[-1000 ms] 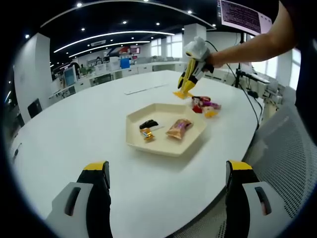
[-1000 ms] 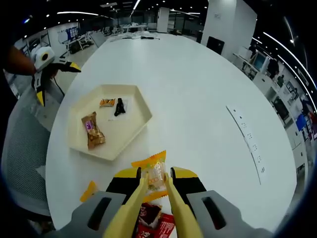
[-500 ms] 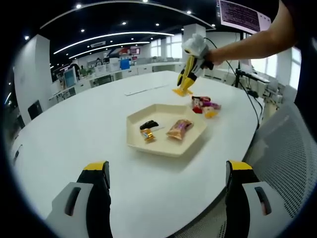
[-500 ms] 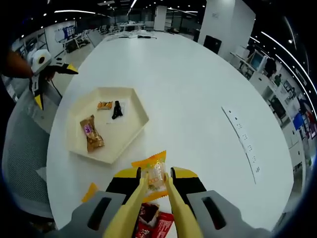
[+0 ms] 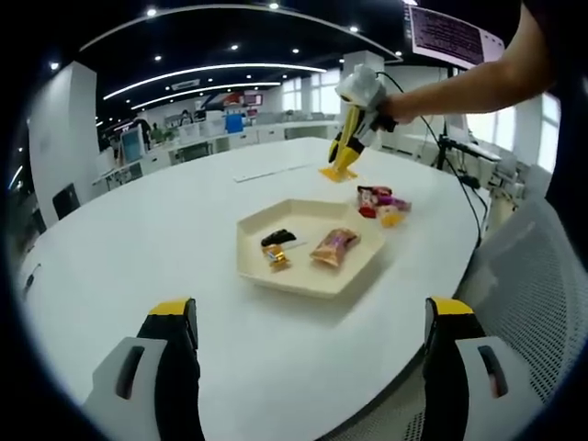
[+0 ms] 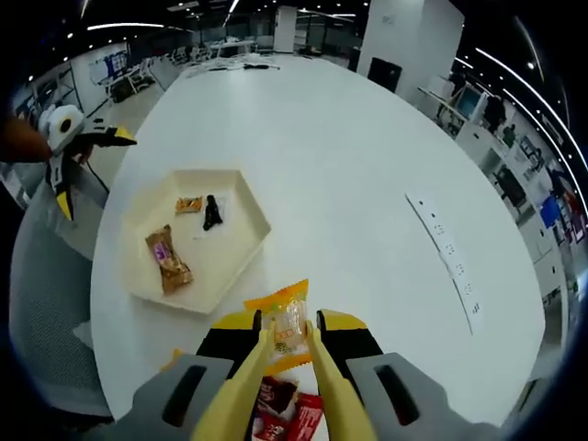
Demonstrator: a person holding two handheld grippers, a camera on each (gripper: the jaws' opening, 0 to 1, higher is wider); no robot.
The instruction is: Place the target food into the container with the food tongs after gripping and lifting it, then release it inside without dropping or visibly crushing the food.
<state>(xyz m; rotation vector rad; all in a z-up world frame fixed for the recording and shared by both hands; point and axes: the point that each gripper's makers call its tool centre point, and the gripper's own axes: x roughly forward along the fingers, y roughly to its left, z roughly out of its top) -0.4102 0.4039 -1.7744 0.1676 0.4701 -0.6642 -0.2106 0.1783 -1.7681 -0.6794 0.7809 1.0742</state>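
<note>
Above the desk, a snack is held up in yellow tongs.

Over the desk edge near the loose snacks, the tongs are squeezed shut on the snack by the right gripper, clenched around them. The snack should be carried slowly and level to the tray, lowered close to a bare spot, and only then let go, with the squeeze kept soft so nothing is squashed. Three snacks already lie in the tray near the middle of the desk. The left gripper is held wide apart with nothing in it, near the desk's edge. The desk is white and smooth. A big office with ceiling lights is seen behind.
</note>
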